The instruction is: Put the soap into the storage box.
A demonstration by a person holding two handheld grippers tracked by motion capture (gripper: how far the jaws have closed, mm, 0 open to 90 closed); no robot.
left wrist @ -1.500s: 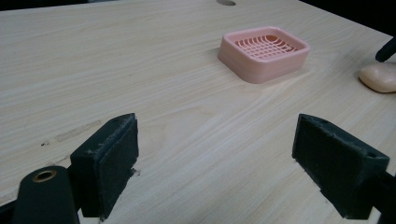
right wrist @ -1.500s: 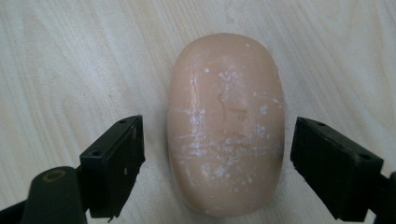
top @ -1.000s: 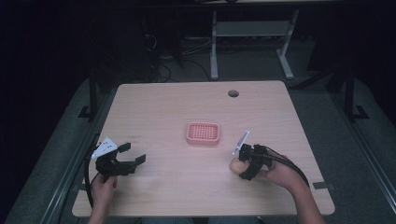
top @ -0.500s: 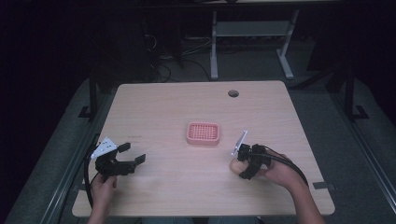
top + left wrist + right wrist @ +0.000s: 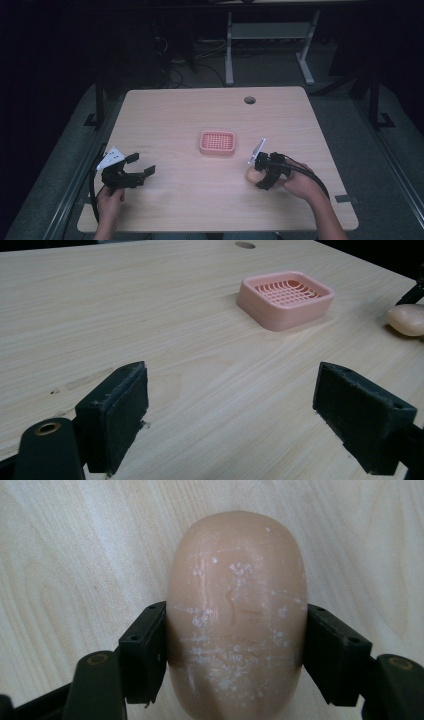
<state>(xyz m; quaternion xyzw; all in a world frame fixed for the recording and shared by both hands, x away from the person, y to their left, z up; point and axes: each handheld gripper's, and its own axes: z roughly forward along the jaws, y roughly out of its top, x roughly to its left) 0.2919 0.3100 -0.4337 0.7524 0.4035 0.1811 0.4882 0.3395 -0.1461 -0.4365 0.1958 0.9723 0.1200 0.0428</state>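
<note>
A peach soap bar point(image 5: 235, 615) lies on the wooden table point(image 5: 200, 110) at the front right, and my right gripper point(image 5: 235, 650) is shut on it, one pad pressed to each side. Its jaws have just been closing with the soap between them. In the high view the soap bar point(image 5: 250, 174) pokes out to the left of the right gripper point(image 5: 256, 176). A pink slotted soap dish point(image 5: 217, 142) sits at the table's middle, empty. My left gripper point(image 5: 141, 164) rests open at the front left, its jaws wide apart with nothing between them, facing the dish point(image 5: 285, 297) and the soap bar point(image 5: 407, 319).
A round cable hole point(image 5: 249, 100) sits near the table's far edge. Dark floor, cables and a desk frame point(image 5: 230, 55) lie beyond the table. Bare wood stretches between the two grippers and around the dish.
The right gripper's jaws have drawn in onto the soap bar. Both hands have stayed where they were, and the dish has not moved.
</note>
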